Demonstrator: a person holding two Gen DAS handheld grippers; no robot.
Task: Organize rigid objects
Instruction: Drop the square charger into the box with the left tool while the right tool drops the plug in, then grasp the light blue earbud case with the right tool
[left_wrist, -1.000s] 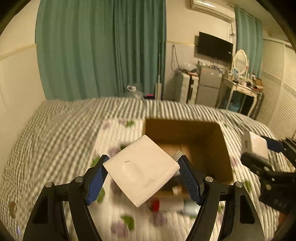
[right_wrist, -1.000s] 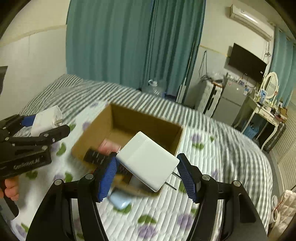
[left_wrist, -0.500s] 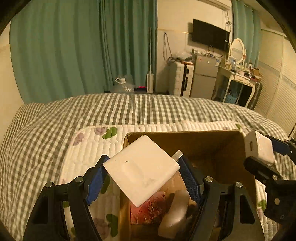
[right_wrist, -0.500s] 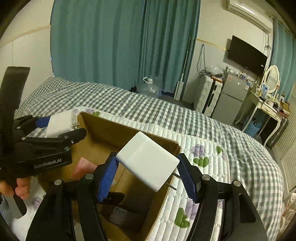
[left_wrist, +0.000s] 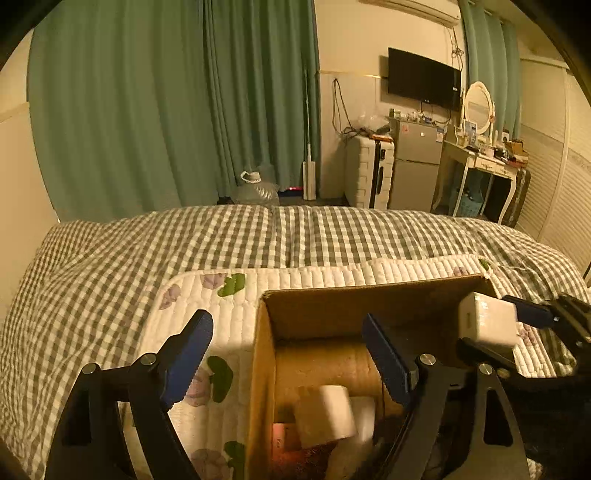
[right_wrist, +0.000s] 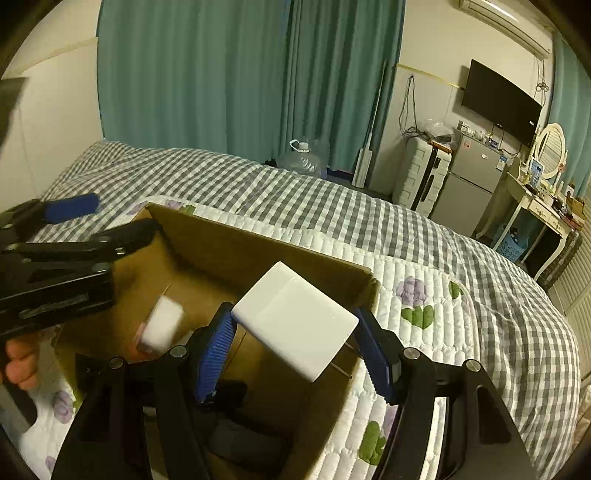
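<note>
An open cardboard box (left_wrist: 369, 290) (right_wrist: 258, 240) stands on the bed. My left gripper (left_wrist: 286, 332) (right_wrist: 92, 221) hangs over its left wall. Its jaws are opening and nothing is between them. Below it, inside the box, a white square charger (left_wrist: 325, 413) (right_wrist: 162, 325) shows blurred. My right gripper (right_wrist: 293, 332) (left_wrist: 517, 321) is over the box's right side, shut on a second white charger (right_wrist: 295, 317) (left_wrist: 484, 325), whose metal prongs point to the lower right.
A pink item (left_wrist: 280, 439) and dark objects (right_wrist: 236, 432) lie in the box. It rests on a quilted floral mat (left_wrist: 221, 295) over a checked bedspread (left_wrist: 110, 266). Past the bed are green curtains, a water jug (left_wrist: 258, 188), a suitcase and a fridge.
The left gripper opened and let go of its white charger, which dropped into the box. Both grippers moved forward and down over the box. The right one kept its charger.
</note>
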